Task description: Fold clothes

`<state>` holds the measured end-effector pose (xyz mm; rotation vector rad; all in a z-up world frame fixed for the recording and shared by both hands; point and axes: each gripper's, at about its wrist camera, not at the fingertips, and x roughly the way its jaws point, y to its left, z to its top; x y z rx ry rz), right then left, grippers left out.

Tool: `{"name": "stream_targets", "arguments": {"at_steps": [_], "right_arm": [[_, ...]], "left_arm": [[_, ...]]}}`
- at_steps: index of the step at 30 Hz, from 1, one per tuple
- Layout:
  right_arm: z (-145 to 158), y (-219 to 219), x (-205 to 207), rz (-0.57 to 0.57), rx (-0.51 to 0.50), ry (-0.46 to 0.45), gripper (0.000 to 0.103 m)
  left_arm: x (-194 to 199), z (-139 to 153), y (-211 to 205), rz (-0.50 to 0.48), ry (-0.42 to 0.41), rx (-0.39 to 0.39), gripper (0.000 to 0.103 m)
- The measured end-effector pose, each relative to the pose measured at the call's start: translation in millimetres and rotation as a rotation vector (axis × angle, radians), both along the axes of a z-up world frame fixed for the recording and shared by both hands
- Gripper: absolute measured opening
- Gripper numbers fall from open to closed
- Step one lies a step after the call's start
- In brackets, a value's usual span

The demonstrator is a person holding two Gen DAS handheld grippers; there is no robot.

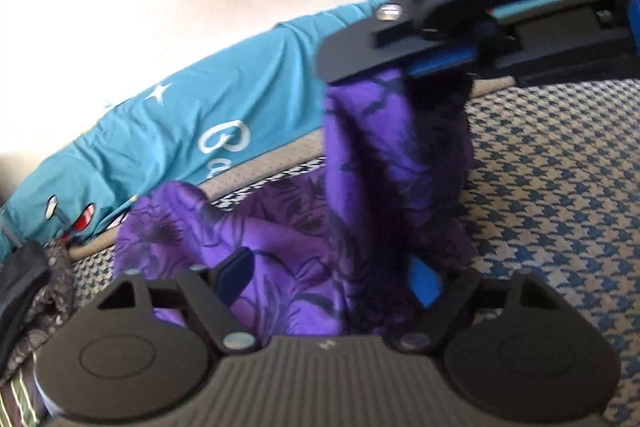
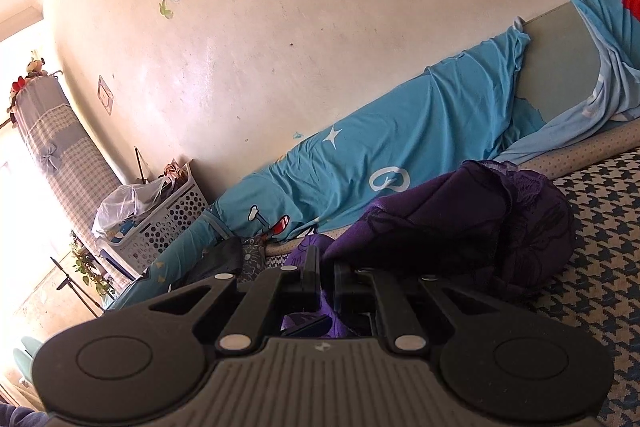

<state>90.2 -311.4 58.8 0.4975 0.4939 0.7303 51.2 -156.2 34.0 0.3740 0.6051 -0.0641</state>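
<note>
A purple garment [image 1: 280, 227] with a dark leaf print lies bunched on the houndstooth bed cover [image 1: 560, 187]. One part of it hangs down from my right gripper [image 1: 436, 65], which is above and ahead in the left wrist view. My left gripper [image 1: 330, 279] is open, its blue pads [image 1: 236, 273] wide apart, and the hanging cloth falls between them. In the right wrist view my right gripper [image 2: 326, 267] is shut on a purple fold, with the rest of the purple garment [image 2: 460, 219] heaped just beyond on the bed cover [image 2: 600, 227].
Teal printed bedding [image 2: 380, 155] runs along the wall behind the bed. Dark clothes [image 1: 24, 287] lie at the bed's left end. A white perforated basket [image 2: 160, 223] stands on the floor by the wall, beside a covered tall unit [image 2: 60, 147].
</note>
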Motion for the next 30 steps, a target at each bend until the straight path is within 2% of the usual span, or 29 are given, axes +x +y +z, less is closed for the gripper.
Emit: {"name": "stream_targets", "arguments": {"at_steps": [4, 6, 7, 9, 12, 15, 17, 20, 22, 23, 27, 30], "right_arm": [[-0.5, 4.1, 0.8, 0.007, -0.006, -0.004, 0.008], [-1.5, 5.1, 1.5, 0.011, -0.001, 0.001, 0.009], [-2.0, 5.4, 1.9, 0.012, 0.0, 0.003, 0.011], [-2.3, 3.8, 1.8, 0.003, 0.001, 0.0, 0.012], [-0.3, -5.7, 0.6, -0.021, 0.019, -0.012, 0.019], [2.7, -18.8, -0.8, -0.076, 0.035, -0.026, 0.033], [2.2, -26.2, -0.1, -0.121, 0.037, -0.02, 0.037], [-3.5, -33.1, 3.8, -0.197, 0.015, 0.017, 0.04], [-12.0, -32.8, 8.9, -0.235, -0.024, 0.069, 0.041], [-17.6, -32.7, 11.7, -0.246, -0.036, 0.1, 0.041], [-38.0, -31.5, 21.6, -0.269, -0.065, 0.195, 0.041], [-47.5, -25.1, 27.5, -0.272, -0.09, 0.227, 0.044]], "left_arm": [[0.7, -6.7, -4.6, -0.044, -0.01, 0.029, 0.072], [3.3, -9.2, -2.4, -0.046, -0.004, 0.019, 0.06], [4.6, -10.4, -1.3, -0.047, -0.001, 0.014, 0.058], [6.7, -12.0, 2.5, -0.031, 0.0, -0.012, 0.051], [9.2, -9.5, 7.1, 0.017, -0.043, -0.012, 0.05], [20.7, 0.1, 22.4, 0.096, -0.058, -0.066, 0.052], [29.2, 5.1, 33.6, 0.157, -0.078, -0.081, 0.053], [44.4, 7.4, 56.9, 0.268, -0.094, -0.11, 0.055], [57.6, 4.0, 75.4, 0.382, -0.094, -0.09, 0.059], [64.6, 1.0, 86.6, 0.438, -0.081, -0.091, 0.063], [80.6, -6.4, 134.0, 0.651, -0.033, -0.125, 0.062], [80.6, -5.7, 164.9, 0.702, 0.019, -0.223, 0.065]]}}
